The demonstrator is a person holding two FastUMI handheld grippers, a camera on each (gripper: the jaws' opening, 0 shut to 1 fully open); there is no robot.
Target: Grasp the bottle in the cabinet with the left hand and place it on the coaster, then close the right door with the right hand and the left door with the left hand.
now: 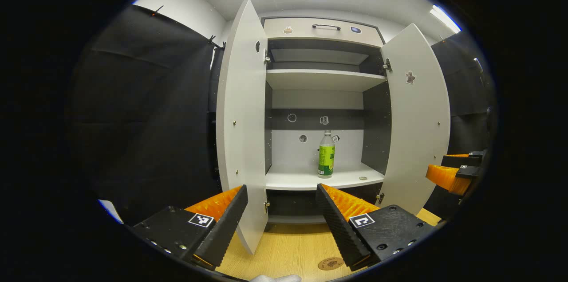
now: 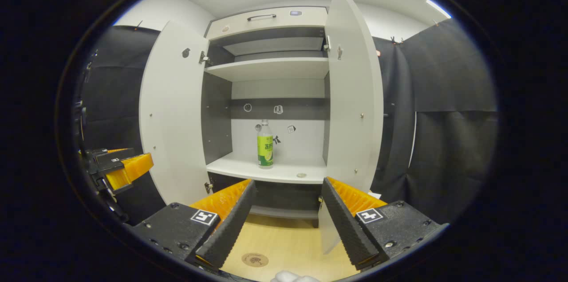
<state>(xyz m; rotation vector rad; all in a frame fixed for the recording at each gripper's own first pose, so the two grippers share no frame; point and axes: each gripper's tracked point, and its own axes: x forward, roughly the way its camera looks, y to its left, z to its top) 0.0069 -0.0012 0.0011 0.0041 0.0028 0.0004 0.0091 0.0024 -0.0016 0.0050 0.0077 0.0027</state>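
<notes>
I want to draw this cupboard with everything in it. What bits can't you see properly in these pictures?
- Left gripper view: the small round thing on the shelf beside the bottle is too small to name.
- Right gripper view: the coaster pattern is too small to make out.
- Both views: the stickers on the cabinet's back wall are too tiny to tell.
- Left gripper view: the right gripper is cut off by the edge.

doors point(image 1: 242, 118) swung wide | shelf point(image 1: 310, 180) front unblocked | bottle point(image 1: 326, 154) upright mid-shelf, free room both sides

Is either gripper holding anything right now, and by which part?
Nothing is held. Left gripper and right gripper are open; the bottle stands in the cabinet.
</notes>
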